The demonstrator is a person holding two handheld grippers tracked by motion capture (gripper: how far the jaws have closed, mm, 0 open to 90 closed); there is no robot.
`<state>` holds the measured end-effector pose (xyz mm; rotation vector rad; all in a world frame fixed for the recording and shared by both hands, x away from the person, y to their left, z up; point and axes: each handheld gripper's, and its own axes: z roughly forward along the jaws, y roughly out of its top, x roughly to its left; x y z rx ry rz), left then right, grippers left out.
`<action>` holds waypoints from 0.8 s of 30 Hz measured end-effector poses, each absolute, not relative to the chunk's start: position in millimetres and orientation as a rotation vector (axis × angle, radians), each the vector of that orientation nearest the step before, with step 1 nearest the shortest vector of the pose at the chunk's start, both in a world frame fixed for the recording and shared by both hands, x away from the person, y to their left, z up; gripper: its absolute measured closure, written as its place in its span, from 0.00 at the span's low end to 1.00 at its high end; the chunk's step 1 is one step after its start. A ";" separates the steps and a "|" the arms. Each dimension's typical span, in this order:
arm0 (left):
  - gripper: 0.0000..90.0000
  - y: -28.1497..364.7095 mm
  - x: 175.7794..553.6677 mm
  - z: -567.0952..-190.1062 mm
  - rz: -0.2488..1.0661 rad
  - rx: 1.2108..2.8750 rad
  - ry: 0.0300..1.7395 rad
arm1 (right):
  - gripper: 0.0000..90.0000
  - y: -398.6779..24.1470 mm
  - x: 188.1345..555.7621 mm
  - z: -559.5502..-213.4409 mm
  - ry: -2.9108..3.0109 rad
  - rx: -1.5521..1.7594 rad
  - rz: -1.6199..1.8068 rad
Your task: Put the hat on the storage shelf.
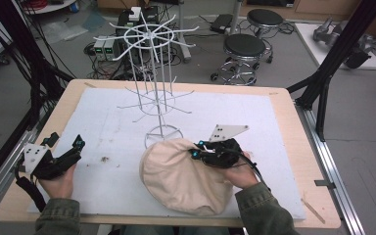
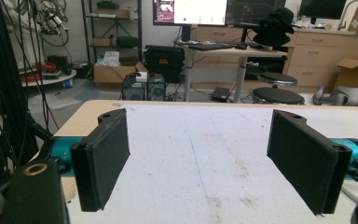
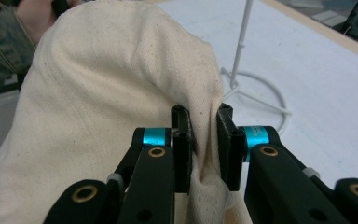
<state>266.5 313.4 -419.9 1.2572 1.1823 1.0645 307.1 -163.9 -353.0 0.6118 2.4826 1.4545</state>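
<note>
**Soft cloth cap, pinched at its edge**

While the white wire rack (image 1: 152, 73) stands just beyond it, the cream fabric cap (image 1: 183, 178) lies slumped below and behind the right gripper (image 3: 205, 140), whose jaws are clamped on a fold of its rim. Judged light, limp, non-slippery: it will sag, so grip the stitched edge. Left gripper (image 2: 205, 161) hangs wide open, empty.

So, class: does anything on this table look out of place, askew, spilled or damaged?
Nothing is damaged or spilled. The white mat has a few small brown stains. The cream cloth cap lies crumpled against the wire rack's base, pinched by the right gripper.
</note>
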 end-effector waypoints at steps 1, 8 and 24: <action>0.23 313.3 266.5 -420.0 1.065 1.259 1.181 | 0.88 -167.0 306.8 -350.8 2.468 0.608 1.470; 0.23 310.6 266.3 -419.4 1.060 1.258 1.174 | 0.88 -183.8 299.8 -334.7 2.409 0.607 1.537; 0.23 311.0 265.9 -419.2 1.045 1.244 1.170 | 0.88 -208.4 288.6 -291.3 2.242 0.579 1.673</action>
